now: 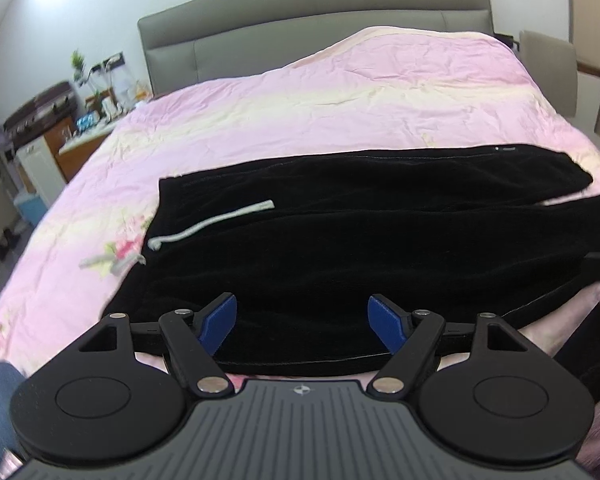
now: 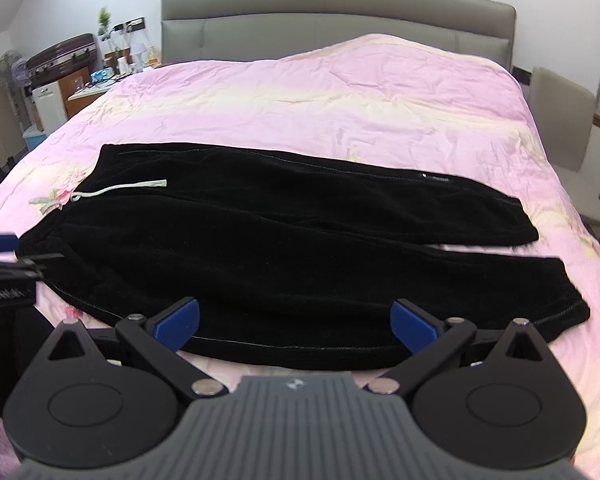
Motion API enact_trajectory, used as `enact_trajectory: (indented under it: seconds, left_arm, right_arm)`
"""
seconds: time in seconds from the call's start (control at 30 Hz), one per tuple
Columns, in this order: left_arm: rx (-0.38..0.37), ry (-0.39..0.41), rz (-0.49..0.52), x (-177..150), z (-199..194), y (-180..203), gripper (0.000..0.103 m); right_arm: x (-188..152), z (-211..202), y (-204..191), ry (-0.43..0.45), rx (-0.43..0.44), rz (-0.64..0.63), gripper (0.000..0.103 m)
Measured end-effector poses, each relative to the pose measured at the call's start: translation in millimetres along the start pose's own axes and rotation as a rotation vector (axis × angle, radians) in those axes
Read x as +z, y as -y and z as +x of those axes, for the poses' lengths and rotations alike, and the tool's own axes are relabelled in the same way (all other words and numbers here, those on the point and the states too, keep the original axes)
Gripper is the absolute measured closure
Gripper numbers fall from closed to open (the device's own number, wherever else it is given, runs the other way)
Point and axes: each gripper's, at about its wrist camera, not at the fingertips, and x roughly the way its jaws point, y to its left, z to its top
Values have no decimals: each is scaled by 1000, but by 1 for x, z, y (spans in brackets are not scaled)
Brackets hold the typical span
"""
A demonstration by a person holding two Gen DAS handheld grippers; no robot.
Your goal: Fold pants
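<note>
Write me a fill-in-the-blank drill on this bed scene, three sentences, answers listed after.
1. The pants lying on the pink bedspread are ____ in colour.
2. The white drawstring lies at the ____ end of the pants.
3. The left tongs and right tongs both have their blue pads spread ____, gripping nothing.

Missing words: black; waist; open

Bare quilt (image 2: 340,92) beyond pants (image 2: 284,240).
</note>
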Motion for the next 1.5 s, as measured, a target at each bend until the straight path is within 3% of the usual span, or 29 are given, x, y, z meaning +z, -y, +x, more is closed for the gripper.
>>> enact_trajectory:
  seconds: [0.13,0.33,0.5,0.57,0.7,0.8,1.0,1.1,1.23,1.37,1.47,1.5]
  left_arm:
    - [-8,-41,45,3,13,-32,22]
    - [-56,-107,18,5,52,-97,23]
    - [-128,-183,196,2,90,-119,23]
    - [-183,-241,274,-2,109,-122,23]
    - [-236,-389,493,-18,149,-110,23]
    - [-278,-454,631,-28,168,-98,23]
    - [-320,-535,798,-34,203,-71,17]
    - [-339,-608,796,-39,222,-65,13]
    - [-314,-666,813,-51,236,-58,10]
    - [-200,-674,872,-66,245,-39,10]
    - [-143,-653,890,-77,240,-31,20]
    - [-131,-647,883,-79,237,-31,28]
  right_arm:
    - [1,13,23,-28,-28,-47,8]
    - [2,49,53,-122,23,-92,20]
    - [-3,93,71,-265,61,-225,21]
    - [-5,111,79,-326,60,-251,26]
    - [1,137,89,-443,168,-212,31]
    - [2,150,81,-479,147,-336,31]
    - [8,174,96,-563,141,-366,31]
    - [13,184,113,-585,123,-358,31]
    - [17,186,136,-621,104,-319,31]
    - [19,190,149,-623,71,-293,31]
    - [21,190,158,-614,39,-300,31]
    - [22,189,161,-612,27,-305,31]
